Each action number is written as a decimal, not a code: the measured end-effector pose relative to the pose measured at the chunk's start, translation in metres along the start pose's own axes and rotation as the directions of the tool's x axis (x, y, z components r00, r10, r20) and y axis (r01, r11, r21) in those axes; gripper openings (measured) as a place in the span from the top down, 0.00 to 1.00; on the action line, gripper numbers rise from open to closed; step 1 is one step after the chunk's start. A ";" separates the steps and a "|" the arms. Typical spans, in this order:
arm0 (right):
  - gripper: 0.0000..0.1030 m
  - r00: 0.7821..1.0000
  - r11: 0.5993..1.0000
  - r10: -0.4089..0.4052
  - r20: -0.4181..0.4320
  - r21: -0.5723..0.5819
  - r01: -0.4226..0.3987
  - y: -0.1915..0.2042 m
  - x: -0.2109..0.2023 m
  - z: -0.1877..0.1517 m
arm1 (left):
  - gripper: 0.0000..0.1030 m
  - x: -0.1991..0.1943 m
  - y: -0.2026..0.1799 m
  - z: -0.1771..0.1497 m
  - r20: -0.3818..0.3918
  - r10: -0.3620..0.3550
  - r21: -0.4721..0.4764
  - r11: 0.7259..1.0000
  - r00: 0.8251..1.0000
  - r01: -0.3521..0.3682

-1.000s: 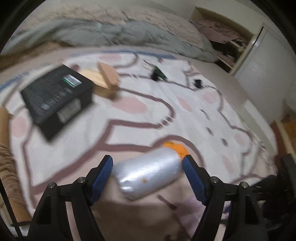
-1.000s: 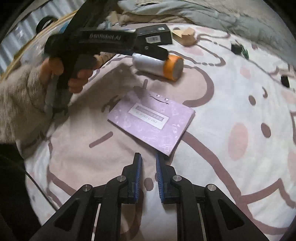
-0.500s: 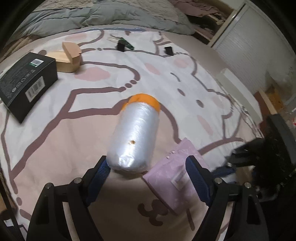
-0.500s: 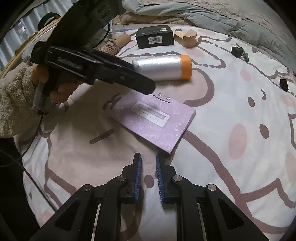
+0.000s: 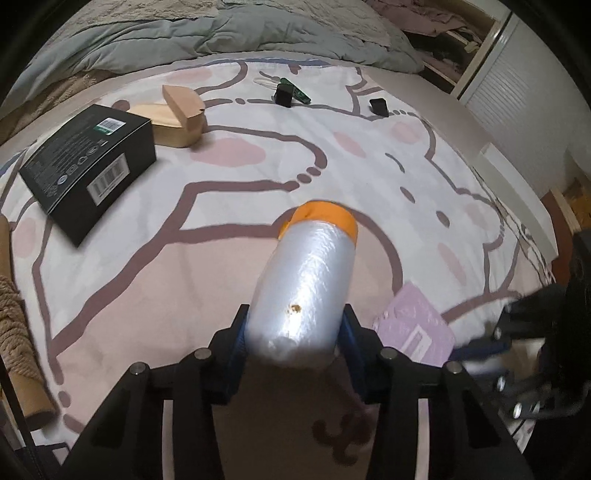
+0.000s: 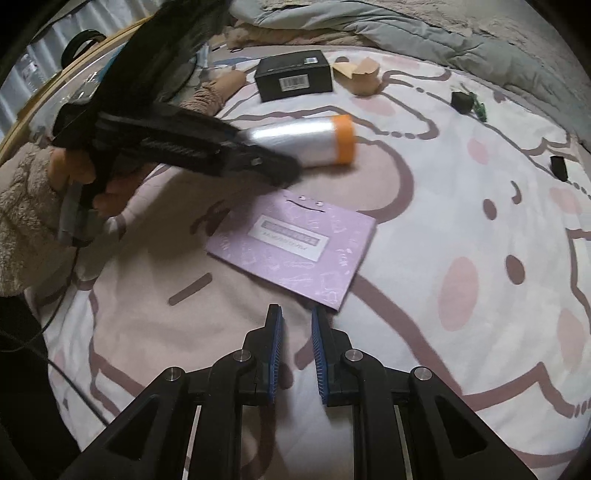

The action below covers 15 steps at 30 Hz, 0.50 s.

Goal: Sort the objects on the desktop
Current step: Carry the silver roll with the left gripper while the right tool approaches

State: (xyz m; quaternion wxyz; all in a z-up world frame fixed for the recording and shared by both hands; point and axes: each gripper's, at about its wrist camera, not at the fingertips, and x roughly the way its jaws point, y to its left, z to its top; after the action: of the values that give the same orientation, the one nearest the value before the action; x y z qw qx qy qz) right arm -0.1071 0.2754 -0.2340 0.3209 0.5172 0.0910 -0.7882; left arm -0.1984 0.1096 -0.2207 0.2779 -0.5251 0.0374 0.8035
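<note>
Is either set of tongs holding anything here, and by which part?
The left tongs are closing on the clear film roll, at its plain end opposite the orange cap. The right tongs are shut and hold nothing.

You are working in a bedroom at home. Below your grippers spreads a bed sheet printed with a large cartoon character in pink, white and brown outlines, soft and rumpled. Ahead of your left gripper a grey-green quilted duvet lies bunched along the far edge of the bed. Ahead and to its right stand a white slatted wardrobe door and an open shelf piled with crumpled clothing. A fuzzy sleeve covers your left arm.
</note>
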 end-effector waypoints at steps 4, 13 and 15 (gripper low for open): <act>0.84 1.000 1.000 -0.003 0.002 0.010 0.003 -0.004 -0.001 -0.003 | 0.56 -0.010 0.008 -0.012 -0.017 -0.007 0.004 1.000 1.000 0.007; 0.84 0.997 0.997 0.082 -0.014 -0.004 -0.082 -0.004 -0.006 0.004 | 0.56 -0.046 0.021 -0.055 -0.064 -0.026 0.033 0.999 0.998 0.028; 0.84 0.990 0.990 0.140 -0.031 -0.006 -0.141 0.004 -0.009 0.009 | 0.56 -0.051 0.021 -0.063 -0.069 -0.028 0.051 0.998 0.997 0.032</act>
State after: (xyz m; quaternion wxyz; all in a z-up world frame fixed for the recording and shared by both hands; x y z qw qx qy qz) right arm -0.1090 0.2719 -0.2214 0.3763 0.5329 0.0625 -0.7553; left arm -0.1418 0.0488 -0.2099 0.3023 -0.5454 0.0600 0.7795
